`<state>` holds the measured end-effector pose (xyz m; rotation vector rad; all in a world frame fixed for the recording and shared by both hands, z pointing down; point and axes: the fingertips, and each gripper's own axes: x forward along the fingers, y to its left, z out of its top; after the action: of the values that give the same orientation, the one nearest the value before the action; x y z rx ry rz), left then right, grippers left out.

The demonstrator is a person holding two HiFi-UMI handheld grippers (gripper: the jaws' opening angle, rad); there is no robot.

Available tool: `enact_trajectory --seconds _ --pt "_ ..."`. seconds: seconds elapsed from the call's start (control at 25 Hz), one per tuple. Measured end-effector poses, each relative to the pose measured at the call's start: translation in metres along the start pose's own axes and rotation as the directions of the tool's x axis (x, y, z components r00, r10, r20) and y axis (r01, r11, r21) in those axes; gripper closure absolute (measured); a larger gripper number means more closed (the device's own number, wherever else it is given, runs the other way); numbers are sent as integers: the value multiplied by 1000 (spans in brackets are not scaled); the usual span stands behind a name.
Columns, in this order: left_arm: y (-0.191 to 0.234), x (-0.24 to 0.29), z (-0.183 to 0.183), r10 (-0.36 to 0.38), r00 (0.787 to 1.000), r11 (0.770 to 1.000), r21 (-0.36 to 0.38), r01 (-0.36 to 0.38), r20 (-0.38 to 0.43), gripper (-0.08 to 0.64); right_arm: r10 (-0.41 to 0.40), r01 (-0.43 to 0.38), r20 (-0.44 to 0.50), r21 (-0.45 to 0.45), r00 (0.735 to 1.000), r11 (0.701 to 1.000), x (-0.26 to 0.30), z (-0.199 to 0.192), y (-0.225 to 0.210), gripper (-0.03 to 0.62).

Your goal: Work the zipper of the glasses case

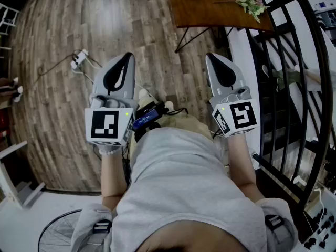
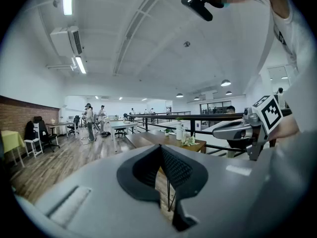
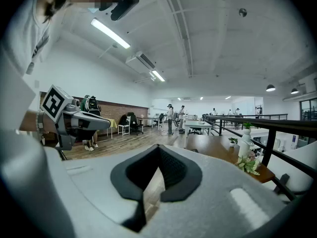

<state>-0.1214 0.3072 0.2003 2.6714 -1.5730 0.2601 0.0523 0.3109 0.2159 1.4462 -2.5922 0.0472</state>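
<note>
left gripper (image 1: 127, 58), right gripper (image 1: 211, 58) side by side over wood floor (image 1: 58, 56). fingers (image 1: 118, 76) of both closed, nothing between. glasses case in no view. likely light, stiff shell, small slippery pull: brace body, pinch pull tab.

I wear a grey short-sleeved T-shirt (image 1: 184, 182); my left gripper (image 1: 126, 56) and right gripper (image 1: 211, 56) are pale grey, black-padded, each bearing a black-and-white marker cube (image 1: 108, 125).
</note>
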Motion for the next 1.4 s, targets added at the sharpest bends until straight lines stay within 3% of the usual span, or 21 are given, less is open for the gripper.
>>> enact_trajectory --seconds 0.52,0.76,0.8,0.88,0.92,1.4 --pt "-4 -2 -2 -1 1000 1000 9 1 -4 548 -5 5 3 9 1000 1000 -2 -3 1 592" --pt "-7 1 -10 -4 999 1000 -2 4 -49 558 -20 19 13 89 1000 996 -3 -5 -4 591" --pt "-9 2 -12 -11 998 1000 -5 11 -61 533 -20 19 12 99 1000 995 -3 -6 -5 583" --pt "-14 5 -15 -28 996 1000 -9 27 -81 440 -15 14 12 112 1000 994 -3 -7 -5 485" --pt "-15 6 -16 -31 996 1000 -8 30 -85 434 -12 10 11 114 1000 993 -3 -7 -5 470" --pt "-16 8 -13 3 997 1000 -19 -4 -73 433 10 -11 9 113 1000 994 -9 -11 -10 465"
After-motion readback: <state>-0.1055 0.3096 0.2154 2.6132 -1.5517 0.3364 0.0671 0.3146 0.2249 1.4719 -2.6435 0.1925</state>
